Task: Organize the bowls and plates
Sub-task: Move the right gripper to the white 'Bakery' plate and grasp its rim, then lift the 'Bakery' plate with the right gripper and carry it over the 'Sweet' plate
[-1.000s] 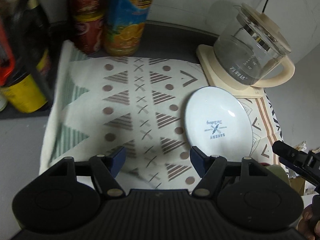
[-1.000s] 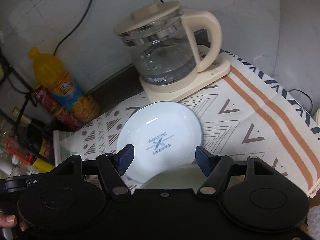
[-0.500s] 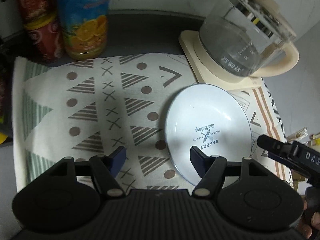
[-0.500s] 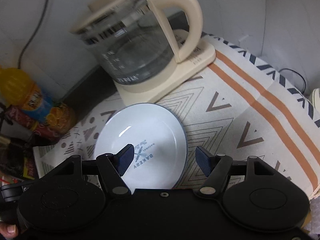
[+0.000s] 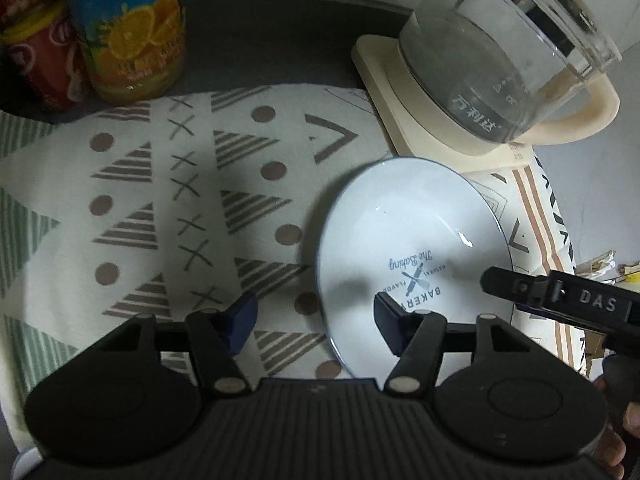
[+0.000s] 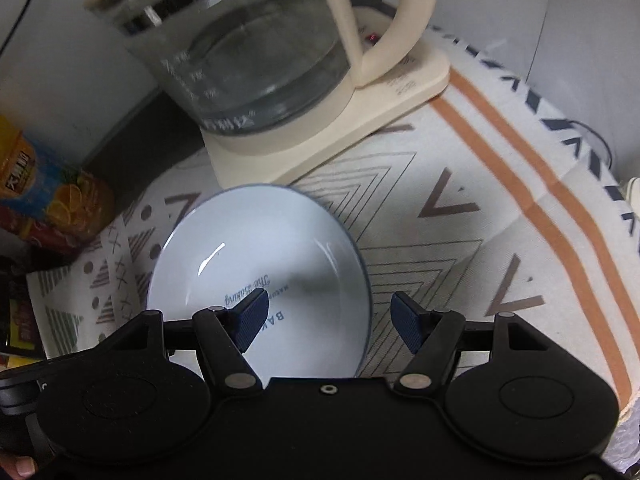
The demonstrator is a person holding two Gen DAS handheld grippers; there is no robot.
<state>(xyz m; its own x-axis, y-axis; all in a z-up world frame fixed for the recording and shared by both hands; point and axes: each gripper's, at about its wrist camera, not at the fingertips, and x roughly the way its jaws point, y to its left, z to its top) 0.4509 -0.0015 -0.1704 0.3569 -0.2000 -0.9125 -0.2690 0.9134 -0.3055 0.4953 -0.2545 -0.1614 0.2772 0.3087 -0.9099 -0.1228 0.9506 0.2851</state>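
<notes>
A white plate (image 5: 408, 240) with a thin blue rim and blue "Bakery" print lies flat on the patterned cloth, just in front of the kettle base. It also shows in the right wrist view (image 6: 256, 268). My left gripper (image 5: 316, 320) is open and empty, low over the cloth, with its right finger over the plate's near left edge. My right gripper (image 6: 326, 320) is open and empty, straddling the plate's near right rim. The right gripper's tip shows in the left wrist view (image 5: 560, 300) over the plate's right side.
A glass kettle (image 5: 496, 60) on a cream base (image 6: 320, 136) stands right behind the plate. An orange juice bottle (image 5: 132, 28) and a red can (image 5: 40, 56) stand at the back left. The patterned cloth (image 5: 160, 200) covers the table; a wall is close behind.
Both grippers have moved forward and down toward the plate, which now looks larger and sits partly between the fingers. Both stayed open. The plate has not moved.
</notes>
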